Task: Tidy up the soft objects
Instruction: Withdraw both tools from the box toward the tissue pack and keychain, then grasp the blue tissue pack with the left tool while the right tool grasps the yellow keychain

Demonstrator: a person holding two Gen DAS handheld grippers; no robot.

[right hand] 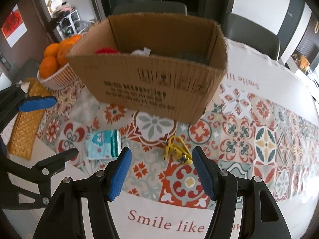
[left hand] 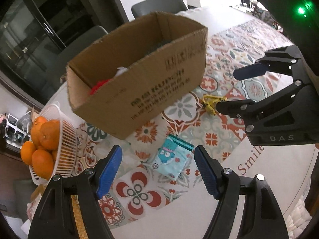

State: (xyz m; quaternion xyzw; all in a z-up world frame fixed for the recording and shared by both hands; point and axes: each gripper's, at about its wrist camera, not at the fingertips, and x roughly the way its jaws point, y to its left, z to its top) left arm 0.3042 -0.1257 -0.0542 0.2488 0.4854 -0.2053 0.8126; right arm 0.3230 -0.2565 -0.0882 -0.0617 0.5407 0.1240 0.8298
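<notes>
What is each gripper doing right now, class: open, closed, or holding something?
Left gripper: open, holding nothing, above the blue towel.
Right gripper: open, holding nothing, near the yellow toy.

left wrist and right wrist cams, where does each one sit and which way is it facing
Left wrist: on the left gripper, looking down at the turquoise cloth; its open fingers show, and the right gripper too.
Right wrist: on the right gripper, facing the yellow toy; its open fingers show, with the left gripper at left.
Shared: cardboard box, oranges basket, patterned tablecloth.
</notes>
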